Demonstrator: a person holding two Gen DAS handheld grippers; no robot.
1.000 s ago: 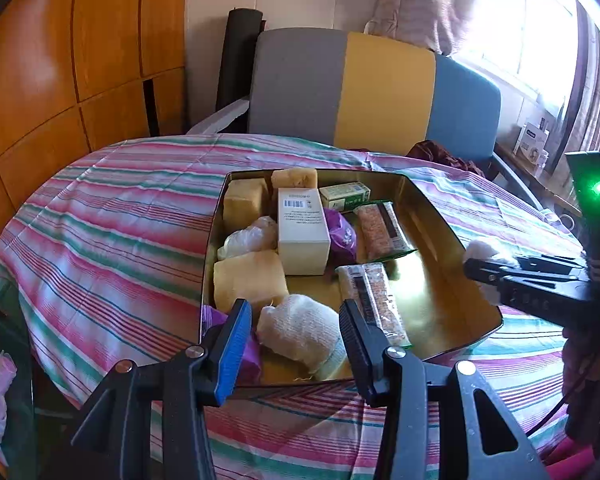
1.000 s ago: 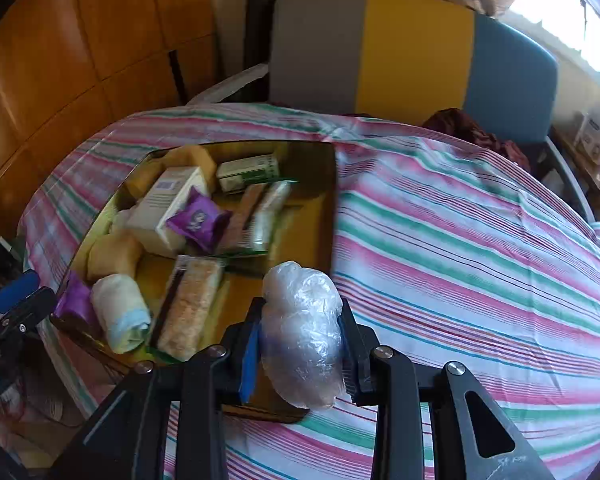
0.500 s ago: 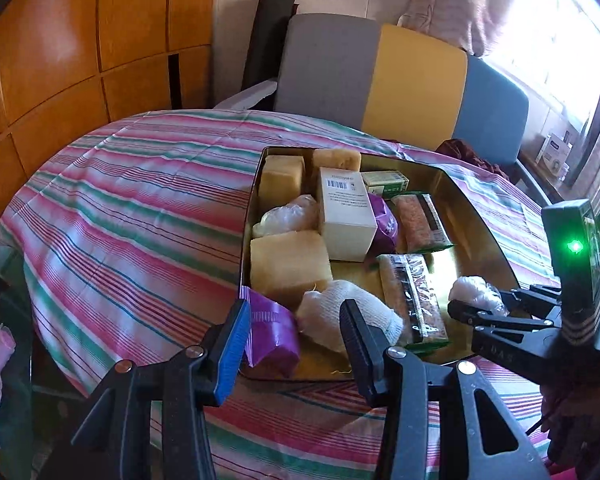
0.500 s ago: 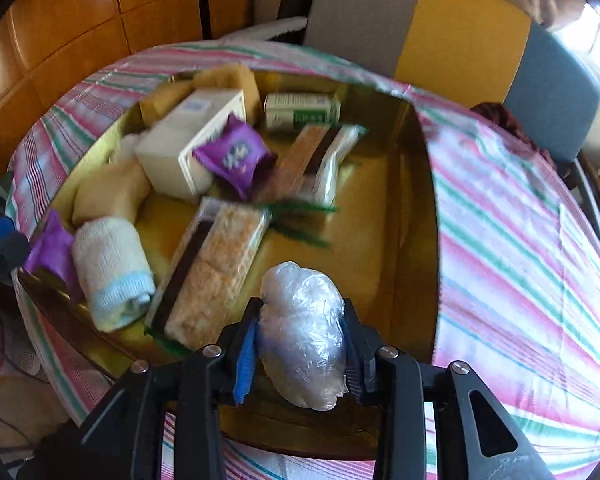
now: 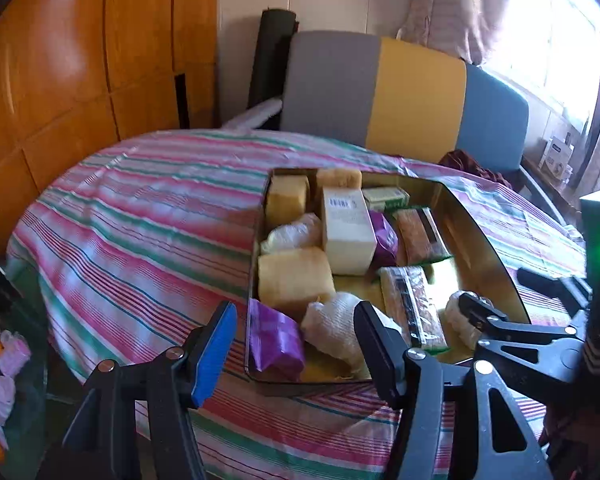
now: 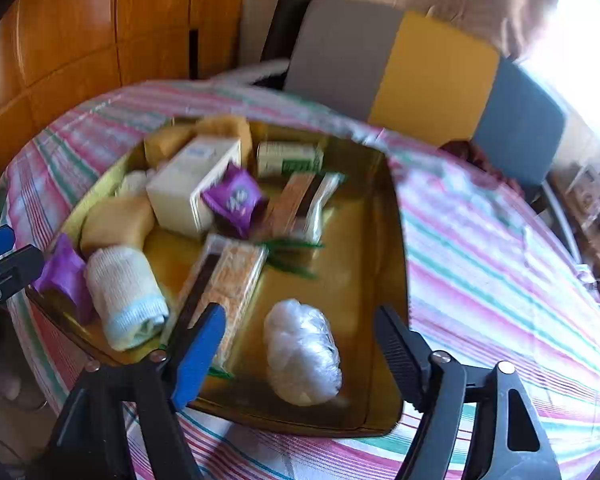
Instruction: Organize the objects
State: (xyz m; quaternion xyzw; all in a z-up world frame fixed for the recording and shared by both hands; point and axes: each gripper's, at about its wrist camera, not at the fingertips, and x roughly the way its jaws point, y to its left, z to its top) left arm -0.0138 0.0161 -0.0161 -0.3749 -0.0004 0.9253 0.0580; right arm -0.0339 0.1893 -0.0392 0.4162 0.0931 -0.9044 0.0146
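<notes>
A gold tin tray (image 5: 485,240) (image 6: 396,240) sits on the striped table. It holds a white box (image 5: 346,232), yellow sponges (image 5: 294,276), a purple packet (image 5: 274,338), a white cloth roll (image 5: 334,322) and cracker packs (image 5: 412,304). A clear-wrapped white bundle (image 6: 302,354) (image 5: 456,316) lies on the tray floor at its near right corner. My right gripper (image 6: 299,314) (image 5: 504,292) straddles the bundle. Its jaws are opening and the pads are off the bundle. My left gripper (image 5: 294,312) (image 6: 0,256) hangs over the tray's near left corner. Its jaws are also opening and hold nothing.
A round table with a pink and green striped cloth (image 5: 140,220) carries the tray. Behind it stands a grey, yellow and blue chair (image 5: 400,92). Wooden wall panels (image 5: 80,60) are at the left and a bright window (image 5: 560,52) at the right. The table's near edge is just below the grippers.
My right gripper carried the wrapped bundle left over the tray, then opened and let it go onto the tray floor. My left gripper's jaws have spread wider.
</notes>
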